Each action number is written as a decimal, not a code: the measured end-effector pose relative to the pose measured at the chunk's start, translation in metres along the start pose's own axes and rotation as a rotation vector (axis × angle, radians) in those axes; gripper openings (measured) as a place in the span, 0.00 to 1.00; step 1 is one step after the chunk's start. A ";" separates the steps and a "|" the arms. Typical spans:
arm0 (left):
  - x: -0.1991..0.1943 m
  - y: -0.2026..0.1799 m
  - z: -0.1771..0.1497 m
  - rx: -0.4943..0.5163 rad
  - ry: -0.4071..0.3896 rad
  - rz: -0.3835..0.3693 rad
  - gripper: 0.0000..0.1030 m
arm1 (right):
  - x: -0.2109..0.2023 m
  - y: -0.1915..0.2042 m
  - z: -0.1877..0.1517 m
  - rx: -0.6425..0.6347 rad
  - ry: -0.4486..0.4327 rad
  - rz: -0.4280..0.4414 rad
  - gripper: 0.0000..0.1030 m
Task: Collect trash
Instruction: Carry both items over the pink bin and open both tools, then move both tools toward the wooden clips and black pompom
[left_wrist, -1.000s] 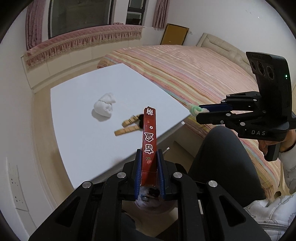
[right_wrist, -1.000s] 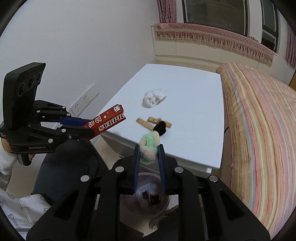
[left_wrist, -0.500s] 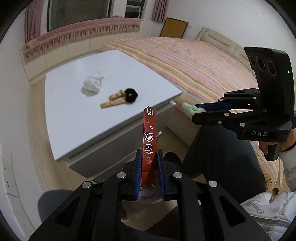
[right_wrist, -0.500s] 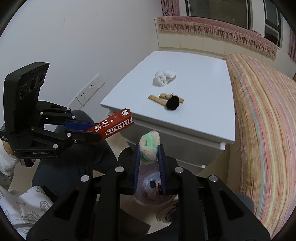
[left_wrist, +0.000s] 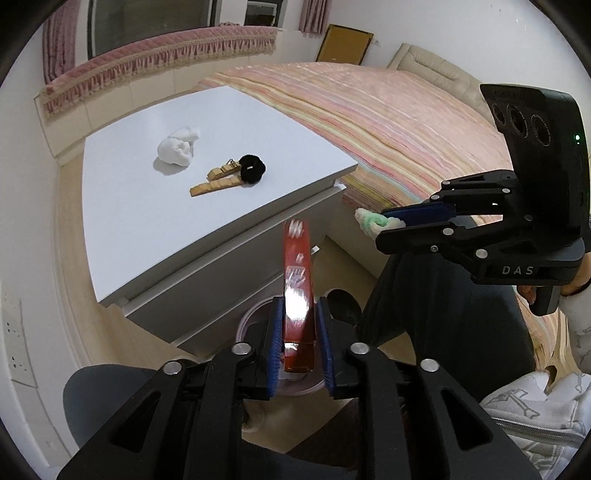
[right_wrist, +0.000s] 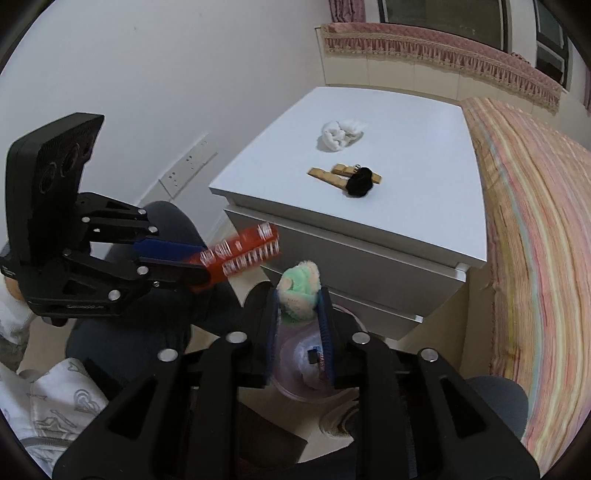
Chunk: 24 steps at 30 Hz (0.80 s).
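Observation:
My left gripper (left_wrist: 297, 314) is shut on a long red packet (left_wrist: 296, 284), blurred by motion; it also shows in the right wrist view (right_wrist: 240, 254). My right gripper (right_wrist: 298, 306) is shut on a green and cream fuzzy wad (right_wrist: 299, 291), seen too in the left wrist view (left_wrist: 373, 221). Both hang over a clear round bin (left_wrist: 251, 325) on the floor in front of the white nightstand (left_wrist: 147, 221). On the nightstand lie a crumpled white tissue (left_wrist: 177, 149), wooden clothespins (left_wrist: 218, 181) and a black hair tie (left_wrist: 252, 169).
A striped bed (left_wrist: 388, 129) stands right of the nightstand. The person's dark-trousered legs (left_wrist: 436, 314) are beside the bin. Wall sockets (right_wrist: 188, 166) sit on the white wall at left. A window seat (left_wrist: 147, 66) runs along the far wall.
Both grippers have pulled back from the nightstand and dropped lower with their loads. The bin has come into view under the left gripper.

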<state>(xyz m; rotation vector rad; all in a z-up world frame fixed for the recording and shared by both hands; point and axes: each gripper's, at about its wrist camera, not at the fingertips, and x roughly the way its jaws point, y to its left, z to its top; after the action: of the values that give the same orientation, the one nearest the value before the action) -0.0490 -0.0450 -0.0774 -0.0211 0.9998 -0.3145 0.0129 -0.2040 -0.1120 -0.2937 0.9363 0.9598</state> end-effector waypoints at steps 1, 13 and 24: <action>0.001 0.001 0.000 -0.001 0.003 0.007 0.48 | 0.001 -0.001 0.000 0.001 0.003 -0.013 0.47; -0.008 0.016 0.003 -0.065 -0.052 0.072 0.93 | 0.007 -0.013 0.000 0.044 0.017 -0.056 0.94; -0.013 0.021 0.005 -0.082 -0.065 0.065 0.93 | 0.005 -0.014 0.004 0.055 0.014 -0.046 0.96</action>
<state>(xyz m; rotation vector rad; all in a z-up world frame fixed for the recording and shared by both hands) -0.0459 -0.0221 -0.0675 -0.0727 0.9463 -0.2119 0.0275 -0.2070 -0.1157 -0.2741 0.9630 0.8894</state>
